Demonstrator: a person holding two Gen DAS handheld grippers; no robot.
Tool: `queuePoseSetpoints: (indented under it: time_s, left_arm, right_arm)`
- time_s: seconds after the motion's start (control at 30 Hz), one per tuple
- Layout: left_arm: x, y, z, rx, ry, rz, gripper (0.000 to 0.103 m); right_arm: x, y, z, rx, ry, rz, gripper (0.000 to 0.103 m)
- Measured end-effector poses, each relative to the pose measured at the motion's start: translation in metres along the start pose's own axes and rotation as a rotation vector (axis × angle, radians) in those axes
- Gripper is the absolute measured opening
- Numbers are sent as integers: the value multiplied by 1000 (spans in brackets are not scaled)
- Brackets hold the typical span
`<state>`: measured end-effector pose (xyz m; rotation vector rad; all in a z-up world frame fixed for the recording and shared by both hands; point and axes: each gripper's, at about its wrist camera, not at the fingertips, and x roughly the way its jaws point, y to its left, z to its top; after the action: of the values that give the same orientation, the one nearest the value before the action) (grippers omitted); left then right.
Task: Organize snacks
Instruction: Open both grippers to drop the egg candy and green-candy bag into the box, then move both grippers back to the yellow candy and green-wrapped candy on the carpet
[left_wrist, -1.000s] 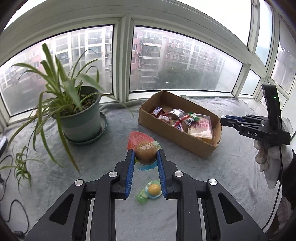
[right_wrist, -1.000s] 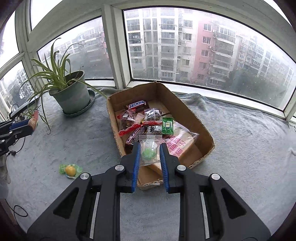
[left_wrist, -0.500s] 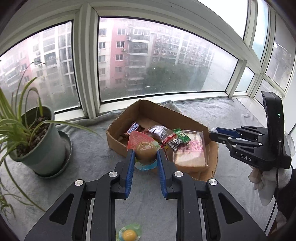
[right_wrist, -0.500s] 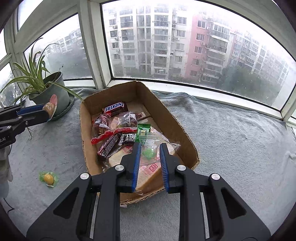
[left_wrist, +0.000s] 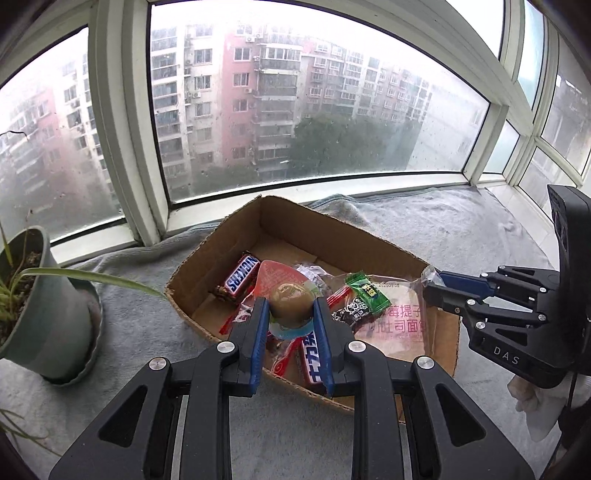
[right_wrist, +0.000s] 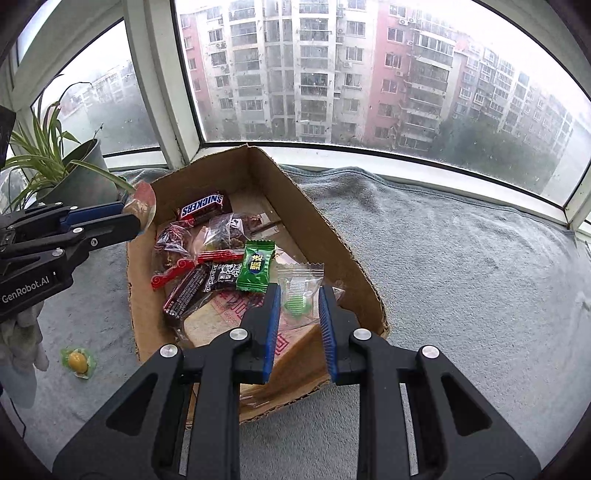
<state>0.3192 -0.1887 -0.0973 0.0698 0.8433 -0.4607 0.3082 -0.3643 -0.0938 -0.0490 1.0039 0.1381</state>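
An open cardboard box (left_wrist: 332, 236) (right_wrist: 332, 236) on the grey blanket holds several wrapped snacks, among them a Snickers bar (left_wrist: 242, 275) (right_wrist: 203, 205) and a green candy (right_wrist: 255, 266). My left gripper (left_wrist: 289, 308) is shut on a brown jelly cup with a red lid (left_wrist: 290, 301), above the box's near left part. In the right wrist view that cup (right_wrist: 142, 206) shows at the box's left wall. My right gripper (right_wrist: 297, 297) is shut on a clear packet with a green sweet (right_wrist: 297, 295), over the box's near right side. A small yellow jelly in green wrap (right_wrist: 77, 361) lies on the blanket left of the box.
A potted spider plant (left_wrist: 40, 306) (right_wrist: 70, 173) stands left of the box by the window. Window frames and the sill close off the far side. The grey blanket (right_wrist: 461, 266) stretches out to the right. A white-gloved hand (right_wrist: 20, 339) holds the left tool.
My left gripper carried the jelly cup from the blanket to over the box, leaving the yellow jelly behind. The right gripper moved in over the box with its packet.
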Motion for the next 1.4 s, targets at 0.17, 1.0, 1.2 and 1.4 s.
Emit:
queuePoseSetpoints:
  time_s: [0.17, 1.0, 1.2, 1.4]
  left_arm:
    - [8, -2, 1, -1, 10, 2, 23]
    - [-19, 13, 5, -20, -12, -3, 40]
    - [-59, 36, -2, -37, -51, -5, 40]
    - [-95, 57, -26, -64, -68, -3, 40]
  right_arm:
    - [4, -2, 1, 9, 10, 7, 22]
    - [-22, 16, -6, -14, -38, 14, 65]
    - [-46, 33, -10, -22, -78, 58, 65]
    - [-67, 53, -17, -35, -99, 109, 65]
